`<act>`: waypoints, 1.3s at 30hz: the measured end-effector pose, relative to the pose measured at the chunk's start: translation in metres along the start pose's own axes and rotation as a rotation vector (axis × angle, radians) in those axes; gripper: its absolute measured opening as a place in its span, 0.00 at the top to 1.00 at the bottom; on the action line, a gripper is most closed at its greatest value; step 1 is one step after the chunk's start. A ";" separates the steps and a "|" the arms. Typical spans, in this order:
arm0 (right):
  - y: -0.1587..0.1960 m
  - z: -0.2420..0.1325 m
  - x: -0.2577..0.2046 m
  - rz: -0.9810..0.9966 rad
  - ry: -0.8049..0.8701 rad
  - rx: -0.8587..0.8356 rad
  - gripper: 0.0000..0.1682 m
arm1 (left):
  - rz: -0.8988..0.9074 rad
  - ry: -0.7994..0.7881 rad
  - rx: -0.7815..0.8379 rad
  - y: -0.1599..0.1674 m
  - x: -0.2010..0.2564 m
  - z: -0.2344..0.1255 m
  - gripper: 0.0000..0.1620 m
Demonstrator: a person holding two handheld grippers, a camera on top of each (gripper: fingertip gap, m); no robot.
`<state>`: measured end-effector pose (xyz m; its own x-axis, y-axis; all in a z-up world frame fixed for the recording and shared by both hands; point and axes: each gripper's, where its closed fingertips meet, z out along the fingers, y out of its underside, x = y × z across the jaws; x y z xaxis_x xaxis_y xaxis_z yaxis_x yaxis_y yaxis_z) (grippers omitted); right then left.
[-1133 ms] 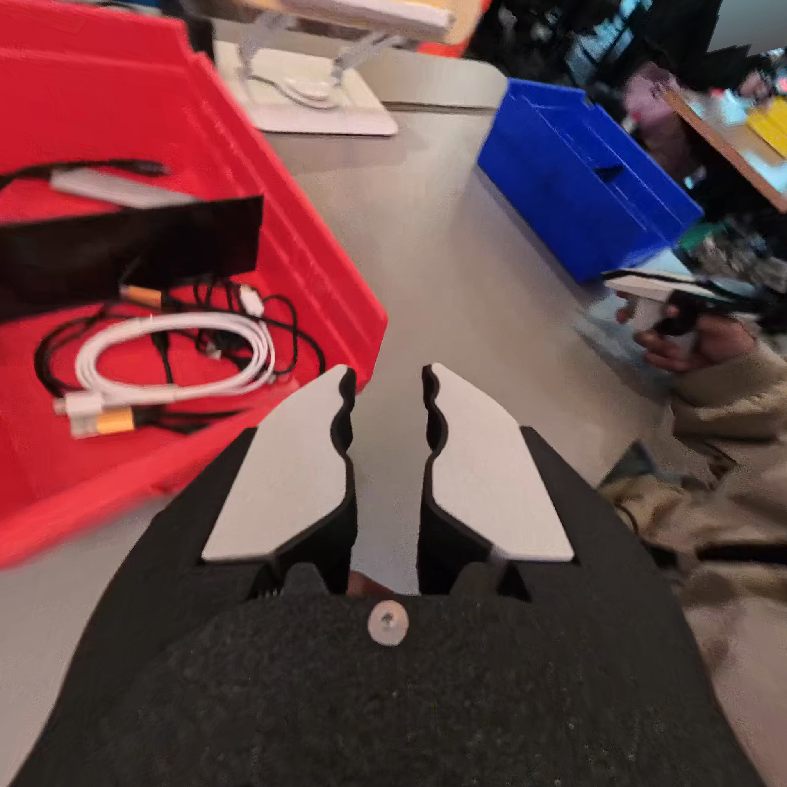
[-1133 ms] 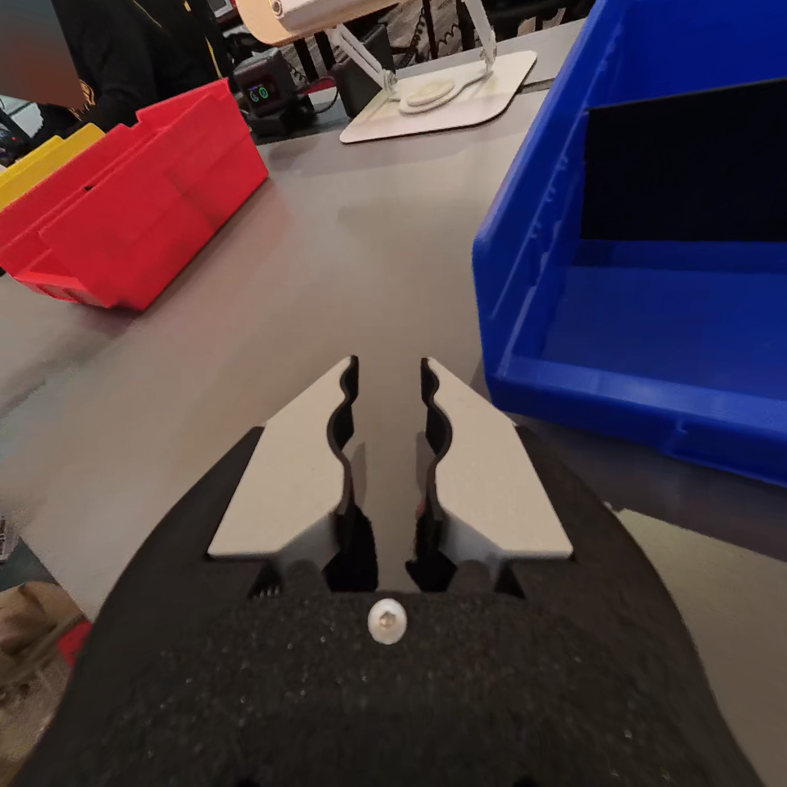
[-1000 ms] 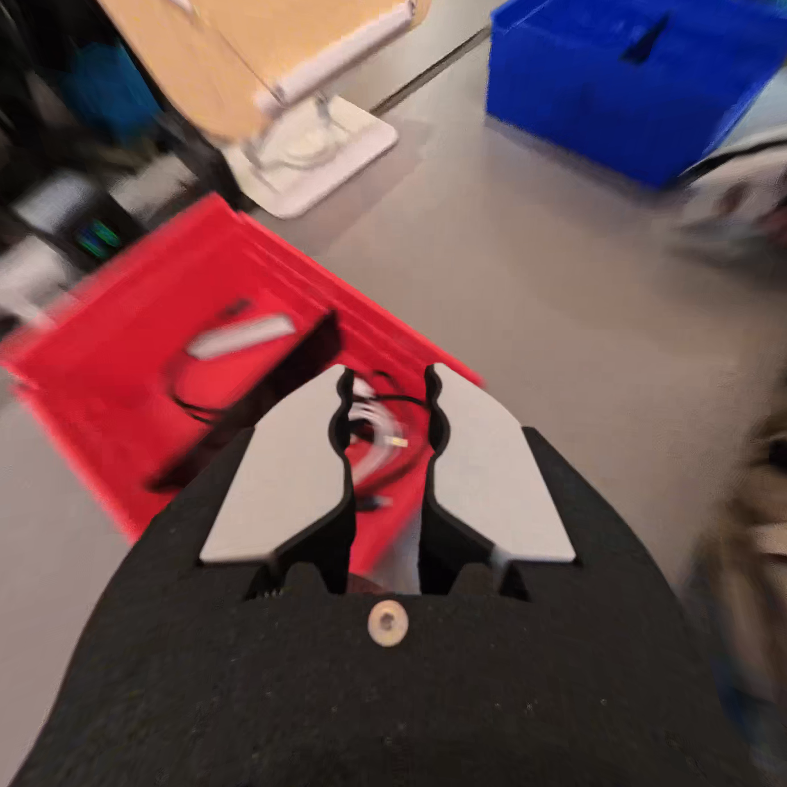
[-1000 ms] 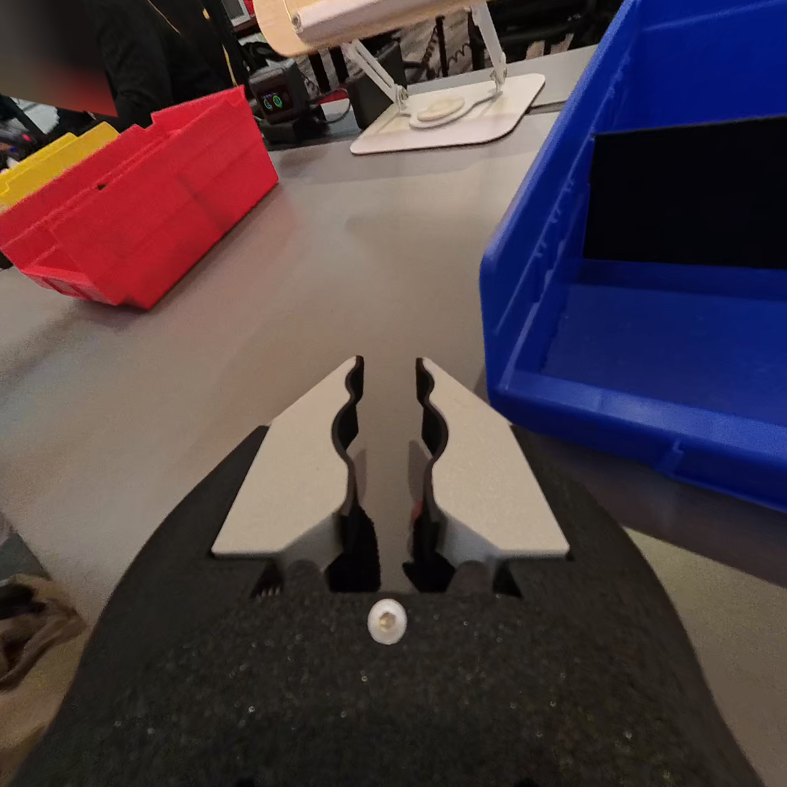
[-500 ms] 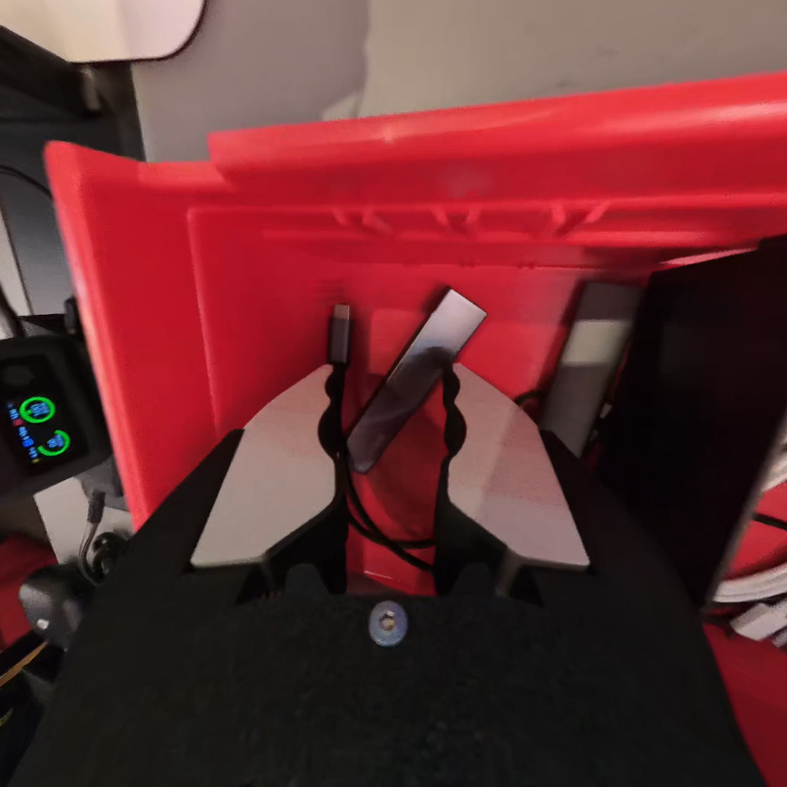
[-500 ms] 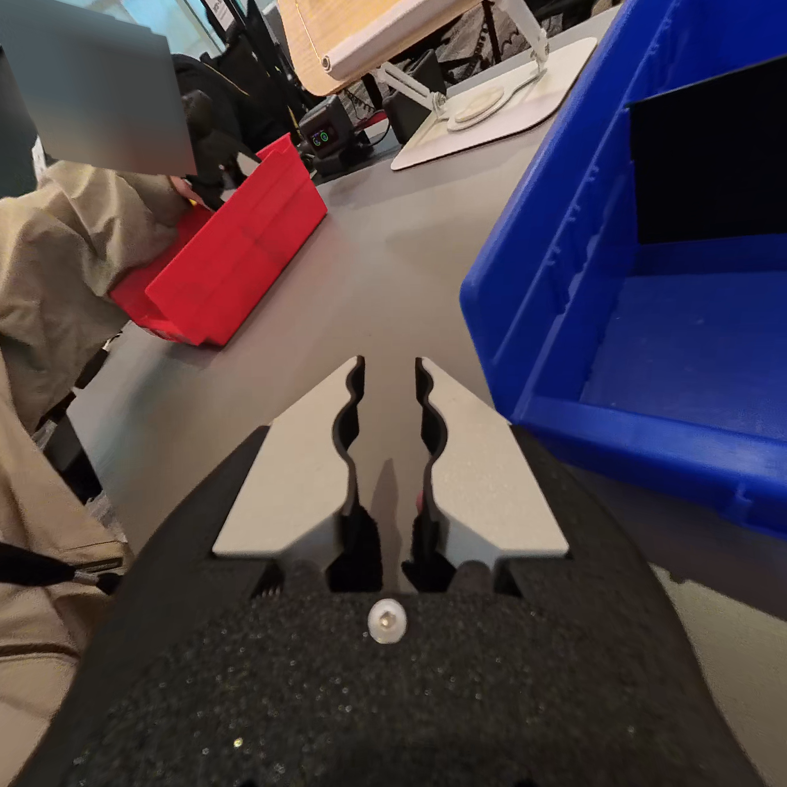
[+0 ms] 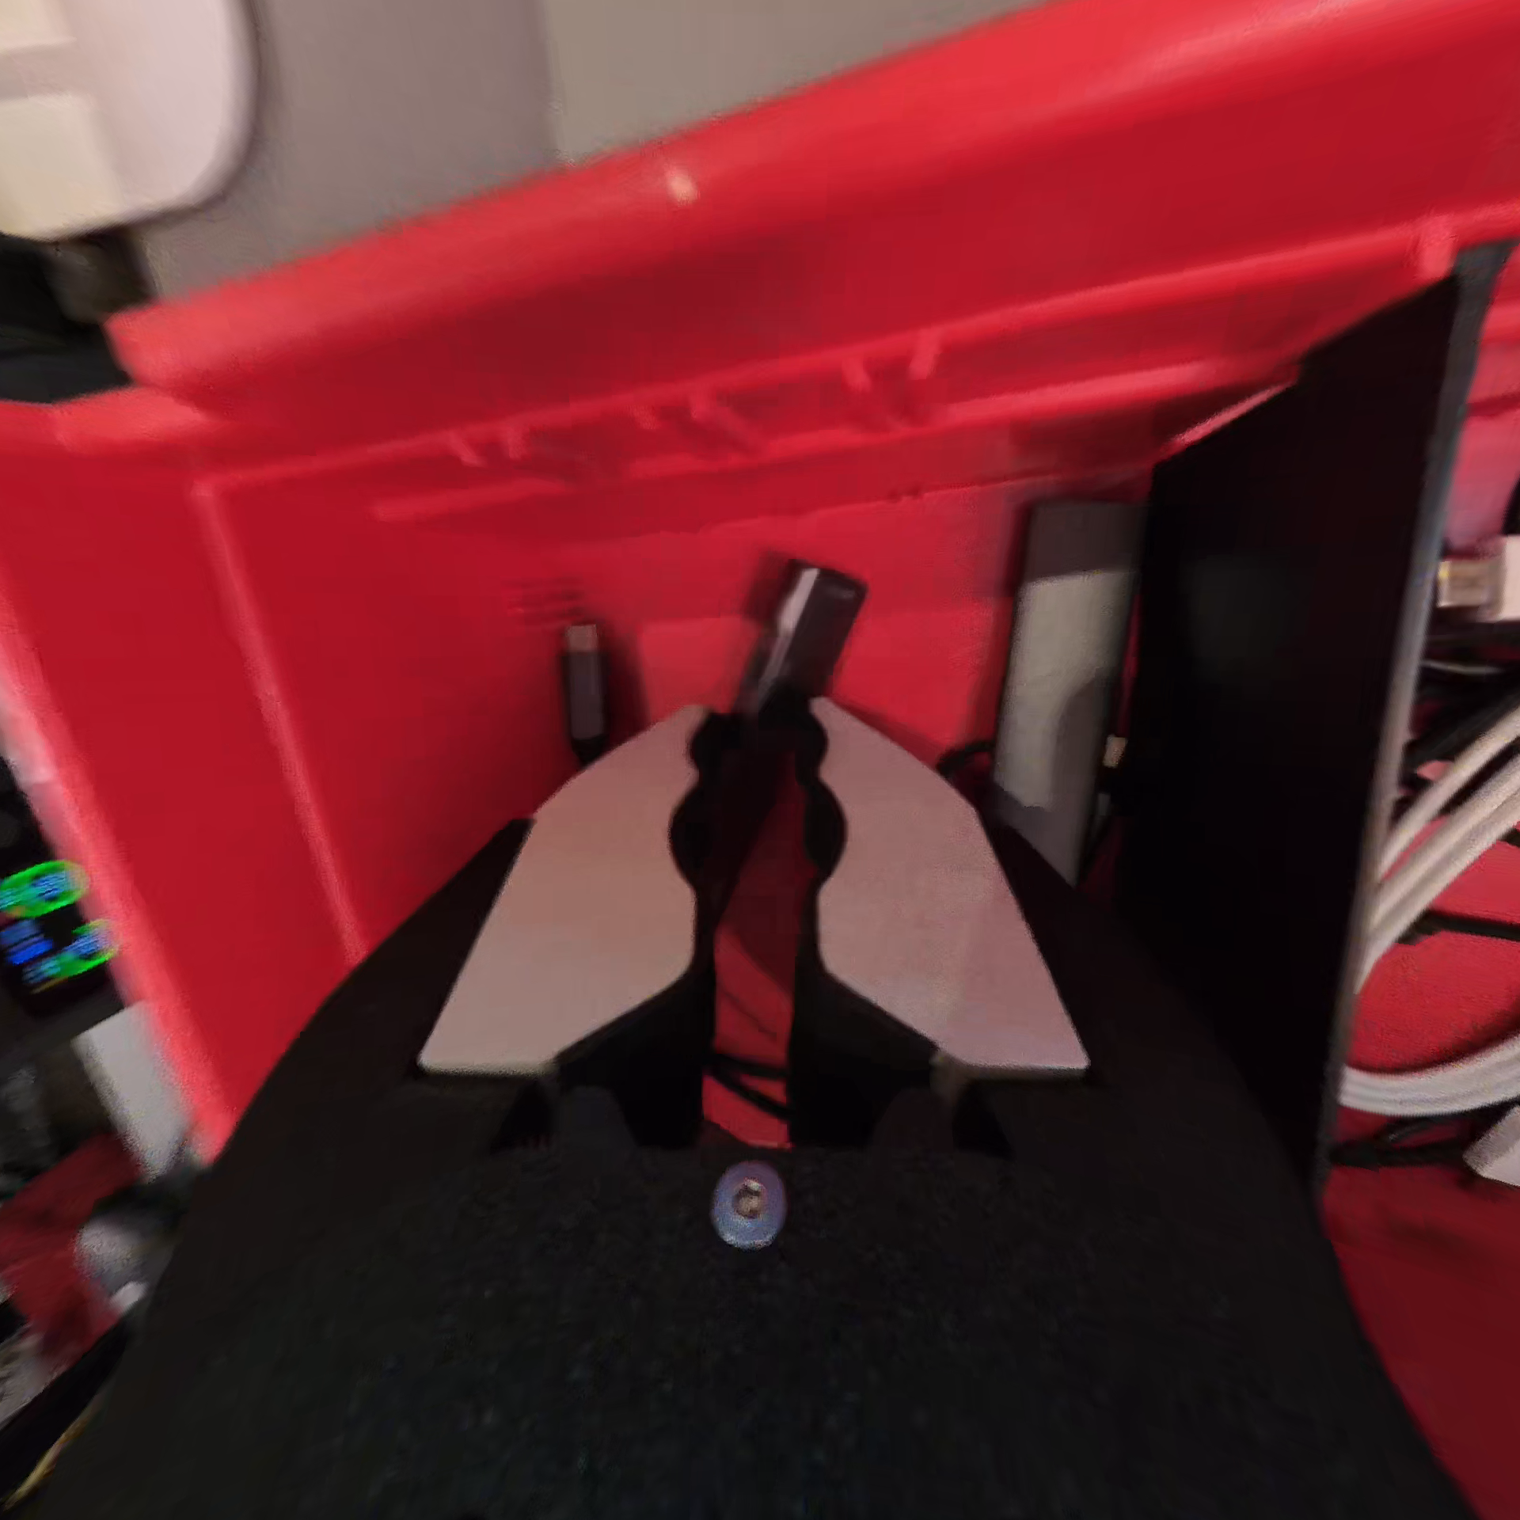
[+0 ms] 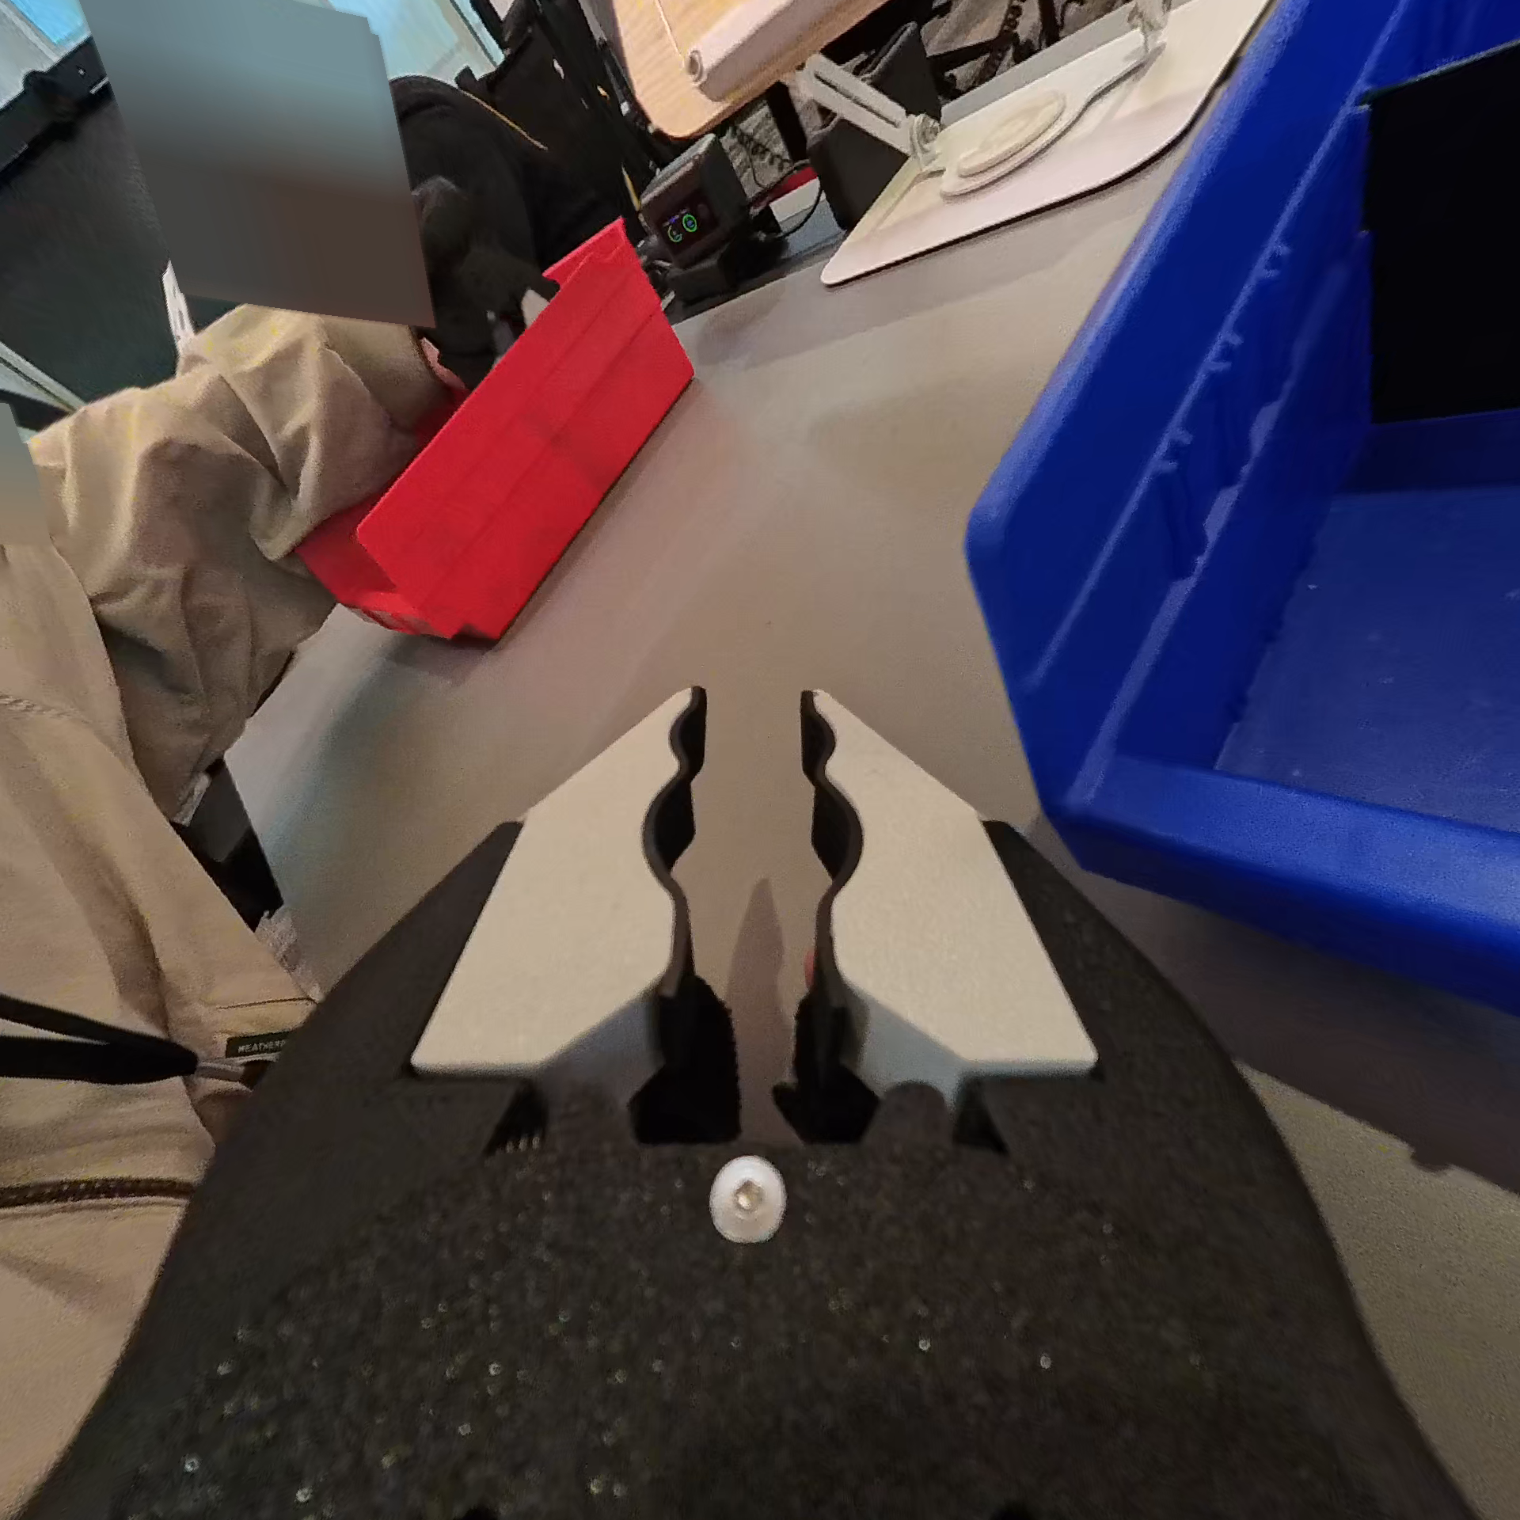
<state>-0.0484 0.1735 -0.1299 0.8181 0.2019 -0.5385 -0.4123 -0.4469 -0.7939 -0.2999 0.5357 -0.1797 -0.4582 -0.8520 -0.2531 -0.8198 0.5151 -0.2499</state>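
My left gripper [image 7: 758, 724] is inside a red bin [image 7: 576, 312], near its far wall. It is shut on a slim dark bar-shaped device [image 7: 802, 625] that sticks up past the fingertips. A cable plug [image 7: 584, 658] stands just left of it. A second grey bar-shaped device [image 7: 1061, 658] leans against a black divider [image 7: 1283, 658]. My right gripper [image 8: 754, 699] is narrowly open and empty, low over the grey table [image 8: 822, 493], just left of a blue bin [image 8: 1151, 576]. The red bin [image 8: 535, 493] lies far left in that view.
White cables [image 7: 1464, 822] lie in the red bin right of the divider. A small device with a green display [image 7: 49, 929] sits outside the bin's left wall. A person's beige sleeve [image 8: 206, 493] reaches to the red bin. A white stand base [image 8: 1028, 156] sits at the back.
My left gripper swung into the red bin, opened wide around the dark bar, then closed on it. The right gripper stayed narrowly open and turned slightly left.
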 end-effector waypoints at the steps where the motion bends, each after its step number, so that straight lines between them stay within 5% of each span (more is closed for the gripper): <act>1: 0.001 0.000 -0.002 -0.007 -0.002 -0.003 0.87 | 0.023 -0.065 0.001 -0.002 -0.004 -0.008 0.93; 8: 0.007 -0.001 -0.021 -0.070 -0.012 -0.017 0.88 | -0.018 -0.341 0.133 -0.014 -0.006 -0.071 0.94; 14: 0.007 0.002 -0.037 -0.128 -0.024 -0.012 0.88 | -0.137 -0.686 0.430 -0.049 -0.026 -0.200 0.96; 17: 0.011 0.004 -0.048 -0.153 -0.043 -0.019 0.88 | -0.273 -0.761 0.676 -0.061 -0.039 -0.259 0.95; 22: 0.015 0.000 -0.058 -0.219 -0.033 -0.018 0.88 | -0.374 -0.791 0.848 -0.065 -0.047 -0.298 0.95; 31: -0.027 0.004 -0.061 -0.340 0.064 -0.018 0.75 | -0.141 -0.979 0.773 -0.131 -0.029 -0.383 0.96; 34: -0.061 0.006 -0.091 -0.389 -0.020 0.020 0.73 | -0.017 -0.898 0.724 -0.171 -0.005 -0.378 0.96; 39: -0.122 0.003 -0.151 -0.597 -0.145 0.121 0.71 | 0.259 -0.684 0.557 -0.249 0.066 -0.301 0.96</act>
<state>-0.1229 0.2002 0.0471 0.8620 0.5065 -0.0182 0.0497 -0.1202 -0.9915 -0.2293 0.3237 0.1473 -0.1559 -0.5543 -0.8176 -0.3546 0.8040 -0.4774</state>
